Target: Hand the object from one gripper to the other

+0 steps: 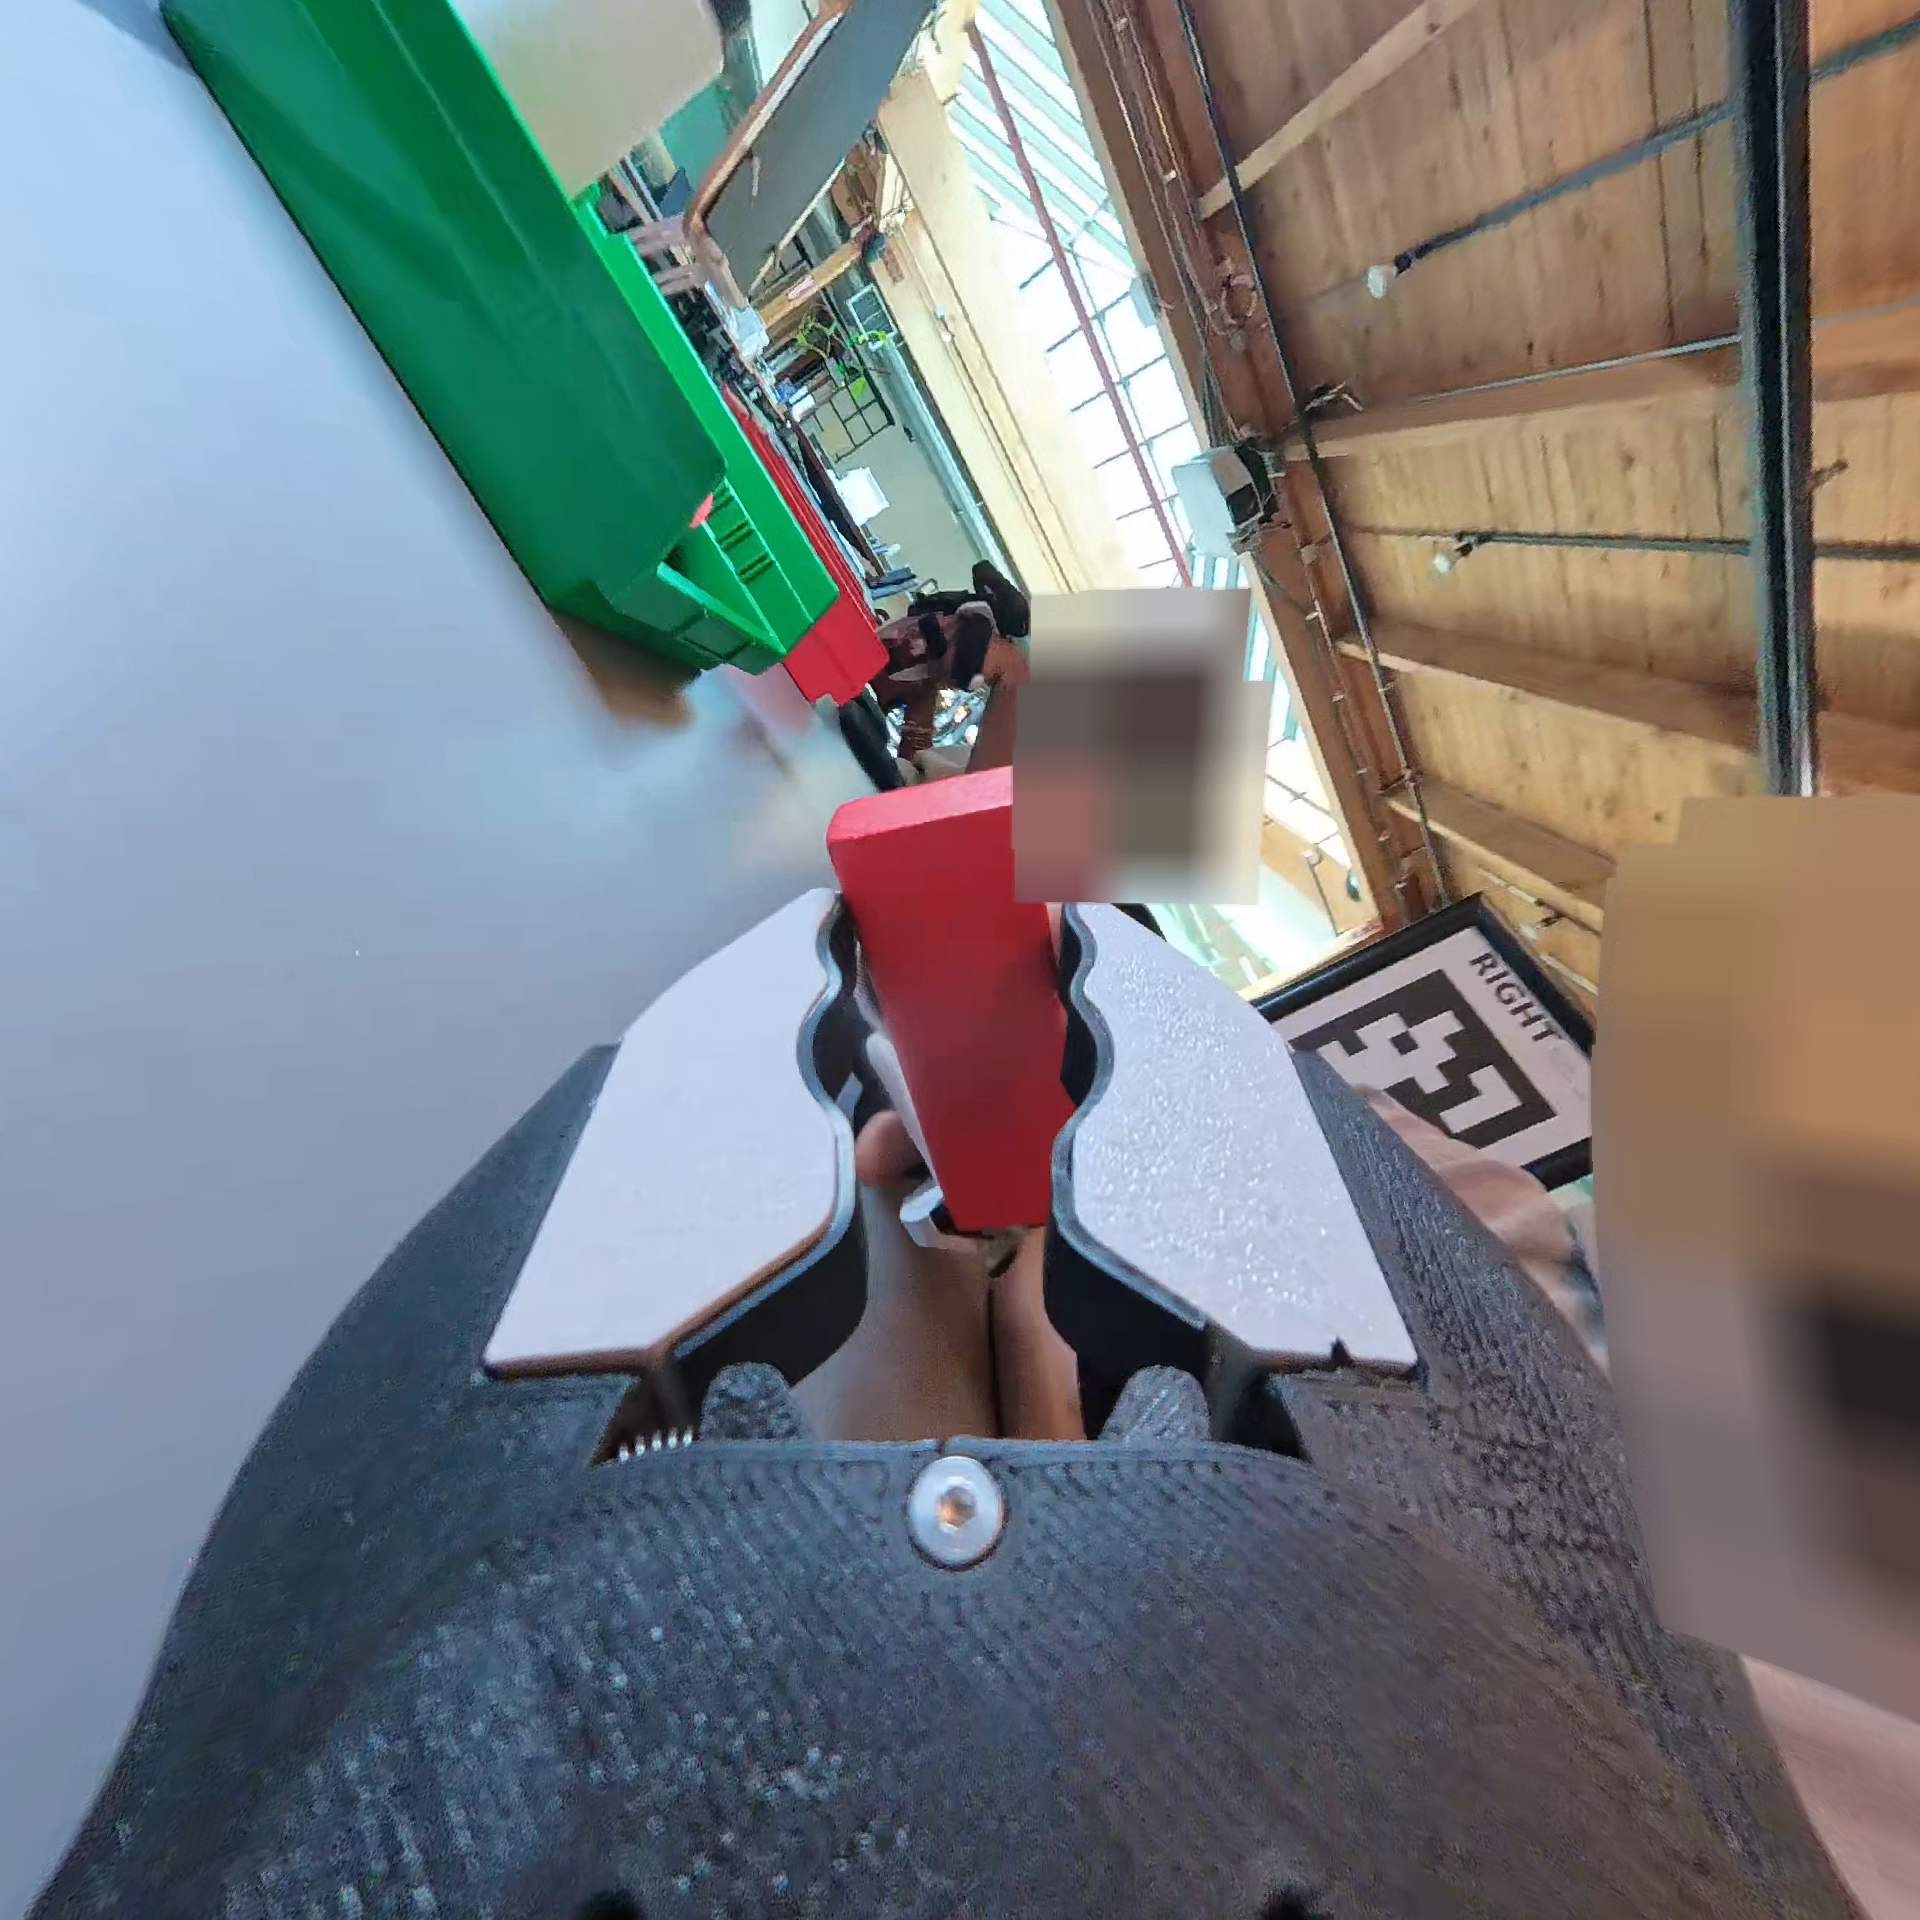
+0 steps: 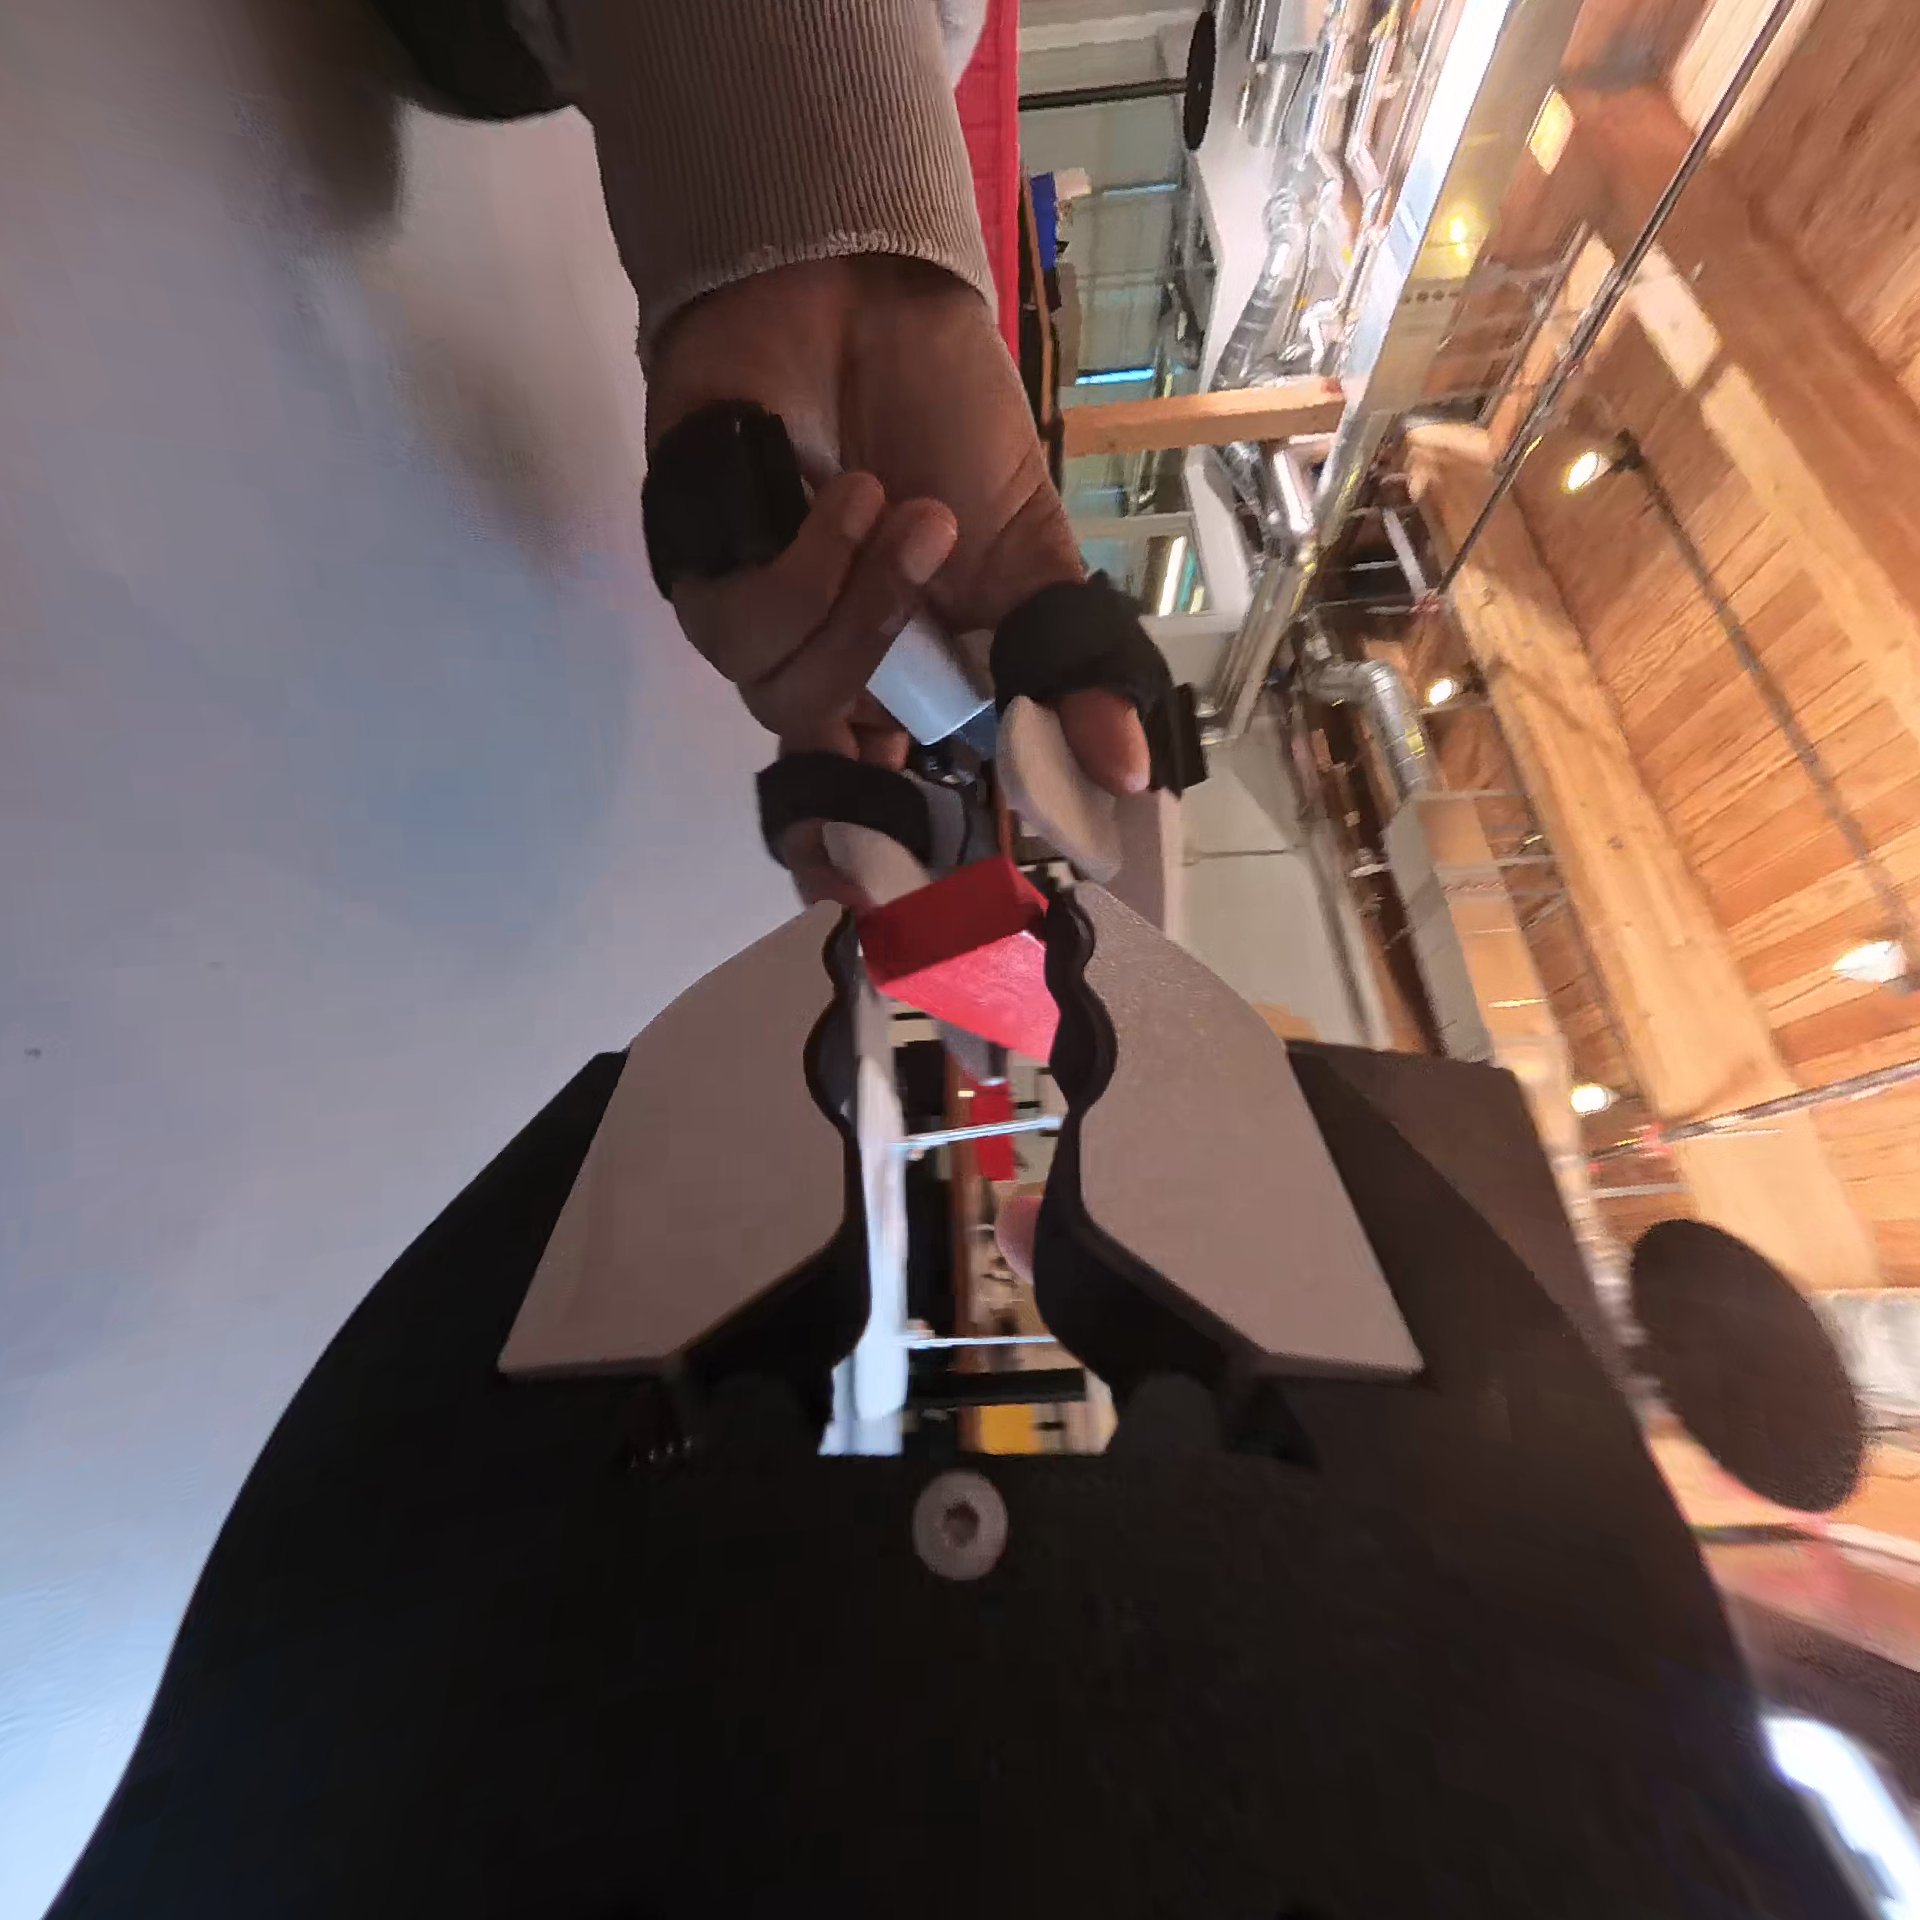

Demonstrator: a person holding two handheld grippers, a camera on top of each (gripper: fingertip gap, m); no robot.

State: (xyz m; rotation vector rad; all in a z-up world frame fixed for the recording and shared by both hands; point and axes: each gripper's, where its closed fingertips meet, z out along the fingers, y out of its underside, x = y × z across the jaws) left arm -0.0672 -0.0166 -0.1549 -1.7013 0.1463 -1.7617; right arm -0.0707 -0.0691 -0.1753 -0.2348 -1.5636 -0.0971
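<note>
While both grippers meet mid-air, red block (image 1: 951, 1029) sits between them. Left gripper (image 1: 951, 925) clamped on block, fingers pressing both long sides. Right gripper (image 2: 956, 925) grips block's end (image 2: 961, 961) at fingertips. Hand (image 2: 883, 499) beyond. Green bin (image 1: 499, 343) far left on table (image 1: 208, 727).

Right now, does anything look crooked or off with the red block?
Yes. The red block sits tilted between the left tongs, and the right tongs pinch only its end corner, so both grips look askew.
</note>
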